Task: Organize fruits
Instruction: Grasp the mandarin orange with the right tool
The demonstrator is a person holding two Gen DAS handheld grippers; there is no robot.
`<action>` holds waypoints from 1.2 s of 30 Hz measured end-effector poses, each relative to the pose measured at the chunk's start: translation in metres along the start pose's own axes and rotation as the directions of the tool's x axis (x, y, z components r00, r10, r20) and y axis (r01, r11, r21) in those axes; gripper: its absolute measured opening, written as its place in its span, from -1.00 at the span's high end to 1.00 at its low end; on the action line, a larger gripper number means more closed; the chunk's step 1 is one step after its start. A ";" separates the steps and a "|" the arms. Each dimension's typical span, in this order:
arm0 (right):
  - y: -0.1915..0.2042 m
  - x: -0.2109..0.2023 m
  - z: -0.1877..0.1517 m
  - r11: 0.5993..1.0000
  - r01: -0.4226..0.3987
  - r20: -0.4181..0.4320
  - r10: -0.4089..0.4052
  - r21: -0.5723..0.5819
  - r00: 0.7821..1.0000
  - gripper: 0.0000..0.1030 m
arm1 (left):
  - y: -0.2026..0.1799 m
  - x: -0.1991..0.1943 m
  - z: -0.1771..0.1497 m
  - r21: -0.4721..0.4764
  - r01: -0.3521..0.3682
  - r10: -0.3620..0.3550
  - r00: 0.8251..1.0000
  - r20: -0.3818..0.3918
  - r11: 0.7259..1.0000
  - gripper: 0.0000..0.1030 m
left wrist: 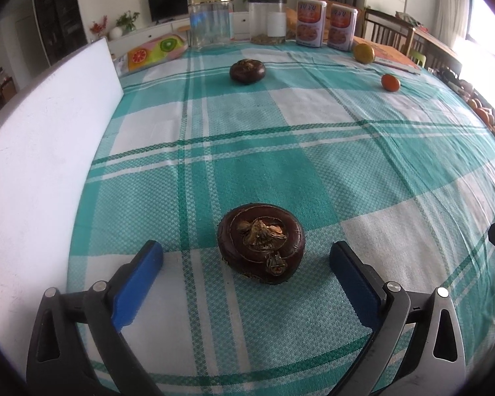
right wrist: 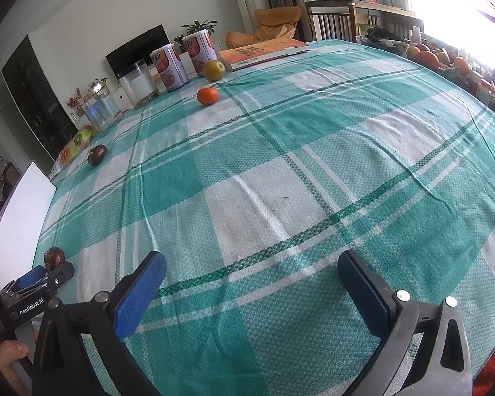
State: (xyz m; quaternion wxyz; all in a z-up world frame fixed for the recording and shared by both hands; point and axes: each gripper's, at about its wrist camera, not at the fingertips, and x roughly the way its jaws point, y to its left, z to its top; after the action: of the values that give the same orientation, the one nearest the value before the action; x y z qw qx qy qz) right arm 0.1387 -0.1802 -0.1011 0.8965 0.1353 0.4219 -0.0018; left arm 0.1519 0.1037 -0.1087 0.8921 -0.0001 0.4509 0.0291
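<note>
4 fruits dot the green-and-white checked tablecloth.

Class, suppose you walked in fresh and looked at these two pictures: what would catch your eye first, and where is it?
First, the dark brown mangosteen lying on the green-and-white checked tablecloth, between the wide-open blue pads of the left gripper and untouched by them. Next, the bright orange tangerine farther back, near a yellow-green citrus. The right gripper hangs open over bare cloth.
</note>
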 end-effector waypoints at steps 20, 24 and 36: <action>0.004 0.001 0.000 1.000 0.014 -0.005 -0.014 -0.014 1.000 -1.00 | 0.000 0.000 0.000 0.000 -0.001 0.001 1.000 0.000 1.000 -0.98; 0.004 0.002 0.000 1.000 0.015 -0.005 -0.015 -0.014 1.000 -1.00 | 0.000 0.000 0.000 0.000 -0.001 0.001 1.000 0.000 1.000 -0.98; 0.005 0.002 0.000 1.000 0.016 -0.005 -0.016 -0.015 1.000 -1.00 | 0.000 0.000 0.000 -0.001 -0.002 0.002 1.000 -0.001 1.000 -0.98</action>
State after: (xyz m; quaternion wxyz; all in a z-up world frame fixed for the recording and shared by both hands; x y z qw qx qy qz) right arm 0.1403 -0.1750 -0.1014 0.8963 0.1250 0.4254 -0.0054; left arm 0.1521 0.1037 -0.1089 0.8919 0.0001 0.4512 0.0301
